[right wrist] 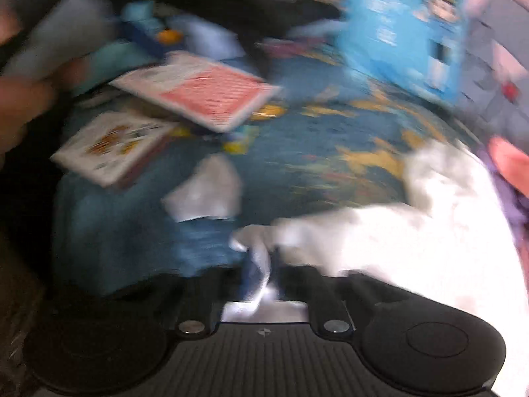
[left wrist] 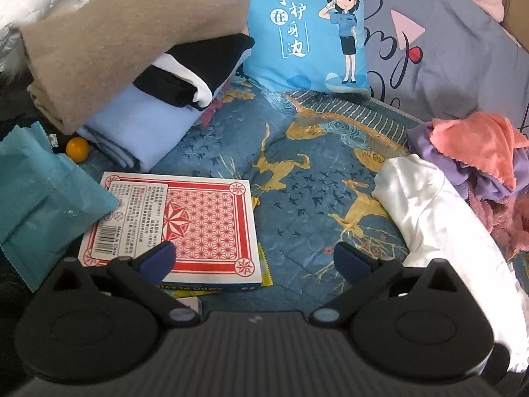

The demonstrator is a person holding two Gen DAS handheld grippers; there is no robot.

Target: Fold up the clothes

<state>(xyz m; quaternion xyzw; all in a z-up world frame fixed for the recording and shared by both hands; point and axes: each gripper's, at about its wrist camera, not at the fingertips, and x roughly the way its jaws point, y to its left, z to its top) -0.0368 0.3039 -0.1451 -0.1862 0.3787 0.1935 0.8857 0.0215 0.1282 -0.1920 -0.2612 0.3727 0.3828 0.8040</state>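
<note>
A white satin garment lies bunched at the right on the blue patterned bedspread. My left gripper hovers open over the bedspread, nothing between its fingers; its left fingertip overlaps a red card box. The right wrist view is blurred. There the white garment spreads to the right, and my right gripper is shut with a fold of that white cloth pinched between its blue pads.
A folded stack of tan, black-and-white and light blue clothes sits back left. A blue cartoon pillow stands behind, and pink and purple clothes are heaped at the right. A teal packet and an orange ball lie left. A hand shows at the left edge.
</note>
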